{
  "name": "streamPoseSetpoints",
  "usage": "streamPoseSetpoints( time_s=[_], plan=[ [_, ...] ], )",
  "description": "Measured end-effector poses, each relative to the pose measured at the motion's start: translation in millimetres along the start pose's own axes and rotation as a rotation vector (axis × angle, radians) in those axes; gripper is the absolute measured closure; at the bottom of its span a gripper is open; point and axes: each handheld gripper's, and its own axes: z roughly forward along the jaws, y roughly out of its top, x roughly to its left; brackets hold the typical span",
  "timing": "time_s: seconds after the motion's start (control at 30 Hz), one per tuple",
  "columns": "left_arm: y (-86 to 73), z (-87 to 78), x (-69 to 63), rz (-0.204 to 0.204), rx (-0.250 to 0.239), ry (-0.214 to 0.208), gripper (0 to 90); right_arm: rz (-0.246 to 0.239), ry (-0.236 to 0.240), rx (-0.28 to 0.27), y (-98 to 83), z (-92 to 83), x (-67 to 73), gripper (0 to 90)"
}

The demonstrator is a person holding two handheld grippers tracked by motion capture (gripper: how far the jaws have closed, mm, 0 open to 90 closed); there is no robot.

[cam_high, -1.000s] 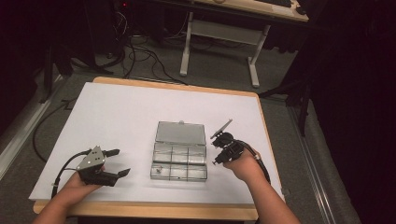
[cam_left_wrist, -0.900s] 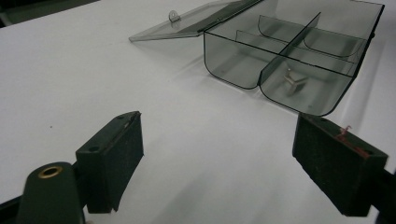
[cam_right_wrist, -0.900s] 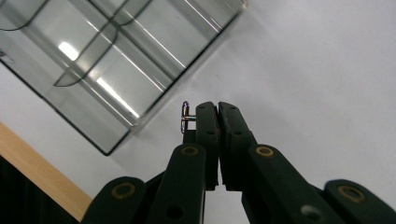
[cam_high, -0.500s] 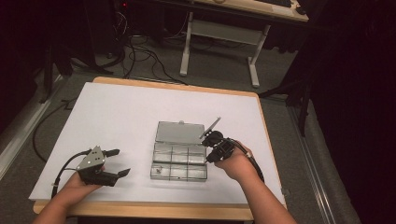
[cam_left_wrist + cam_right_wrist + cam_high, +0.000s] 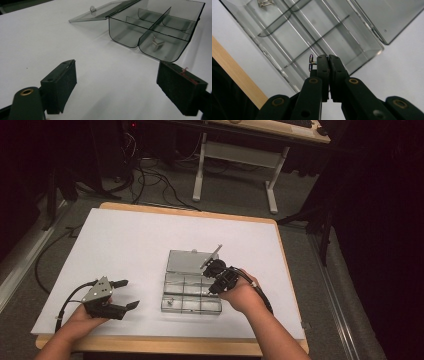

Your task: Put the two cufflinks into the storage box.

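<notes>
Left gripper [image 5: 121, 294] sits low on the white table [image 5: 125, 245], near the front edge, jaws wide apart with nothing between them, pointing across at the box [image 5: 191, 285]. In the left gripper view, that clear box [image 5: 160, 30] has its lid [image 5: 100, 11] laid flat open, and one small metal clip [image 5: 157, 43] rests in a near compartment. Over to the right gripper [image 5: 327, 58]: jaws pressed together, pinching a second clip [image 5: 311, 62] at the tips. It hangs just above the box's right-hand compartments [image 5: 312, 32], the other clip [image 5: 265, 2] lying at the far corner.
</notes>
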Motion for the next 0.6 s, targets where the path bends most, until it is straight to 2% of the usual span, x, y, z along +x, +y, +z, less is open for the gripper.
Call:
streamPoseSetpoints(
  time_s=[0.2,0.6],
  plan=[
    [0.0,-0.1,0.3,-0.002,0.0,-0.004,16.9,-0.046,0.011,0.002,11.2,5.0,12.8,88.7],
    [0.0,-0.2,0.4,-0.002,-0.001,-0.005,16.8,-0.099,0.039,0.0,31.5,18.1,35.6,88.6]
  ],
)
